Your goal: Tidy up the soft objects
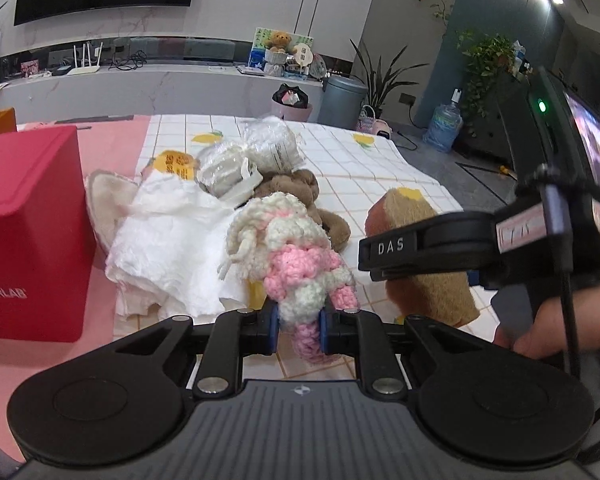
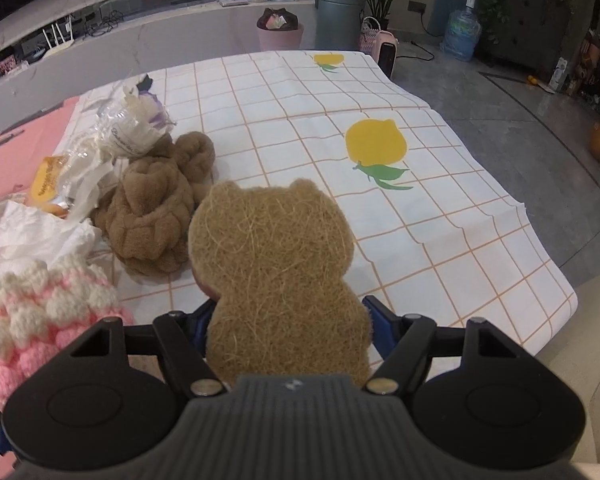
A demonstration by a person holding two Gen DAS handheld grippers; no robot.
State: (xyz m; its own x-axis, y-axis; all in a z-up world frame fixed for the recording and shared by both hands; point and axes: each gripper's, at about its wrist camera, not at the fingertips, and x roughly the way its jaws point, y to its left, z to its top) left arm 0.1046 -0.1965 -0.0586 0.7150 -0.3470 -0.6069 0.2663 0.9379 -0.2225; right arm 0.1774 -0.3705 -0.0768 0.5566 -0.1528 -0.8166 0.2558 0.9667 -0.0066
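left gripper [image 1: 299, 330]: we're pinching the crochet piece [image 1: 296, 256] by its end, so it hangs free
right gripper [image 2: 288, 326]: we're clamping the sponge [image 2: 276, 264] edgewise

Grey bin [image 1: 345, 100] (lidded) beside a potted plant [image 1: 384, 76], water jug [image 1: 444, 120].

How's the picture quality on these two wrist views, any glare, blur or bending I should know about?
Left wrist view: strong fisheye bending at the edges, the red box bulges; the pink and white crocheted toy is sharp, the white tissue pile nearly blown out. Right wrist view: the checked lemon-print tablecloth has curved grid lines, the tan bear-shaped fibre sponge is crisp, and the room corners are dim.
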